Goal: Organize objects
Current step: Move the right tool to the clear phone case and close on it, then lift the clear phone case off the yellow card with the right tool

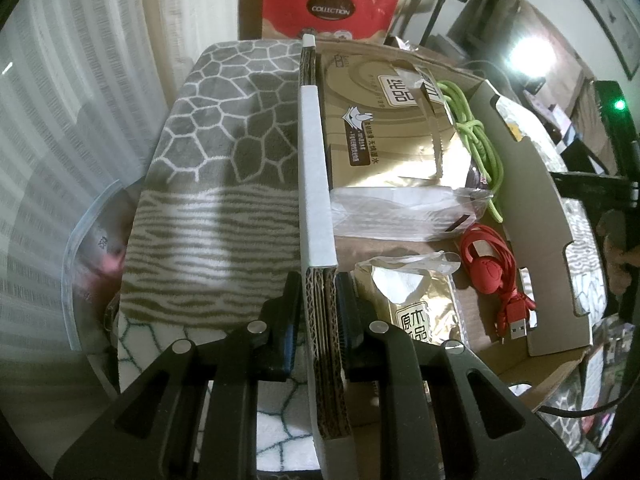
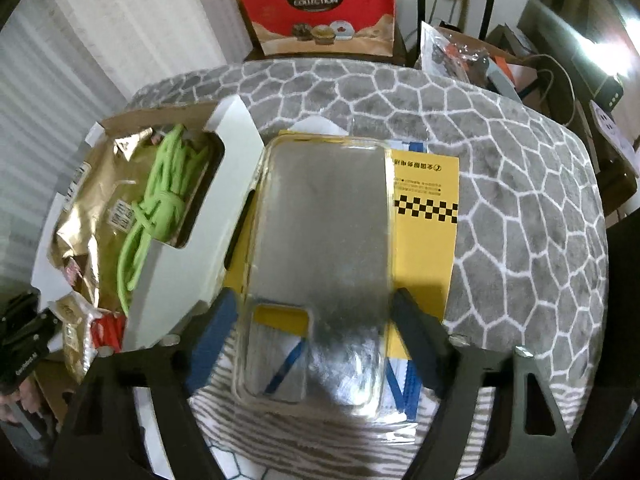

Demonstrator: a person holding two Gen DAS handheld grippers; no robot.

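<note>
Left gripper (image 1: 318, 300): clamped on the corrugated wall of the cardboard box (image 1: 314, 184). The box holds gold tissue packs (image 1: 376, 128), a green cable (image 1: 480, 136) and a red USB cable (image 1: 492, 268). Right gripper (image 2: 316, 316): fingers apart, straddling a clear phone case (image 2: 324, 240) lying on a yellow card (image 2: 426, 216) just beside the box; pad contact cannot be confirmed. A red bag (image 2: 320, 8) behind reads "COLLECTION"

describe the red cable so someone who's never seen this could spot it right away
Start at the open cardboard box on the grey patterned blanket. The red cable lies coiled on the box floor near its right wall, below the green cord. It alone is red, with a USB plug at its loose end.
</note>
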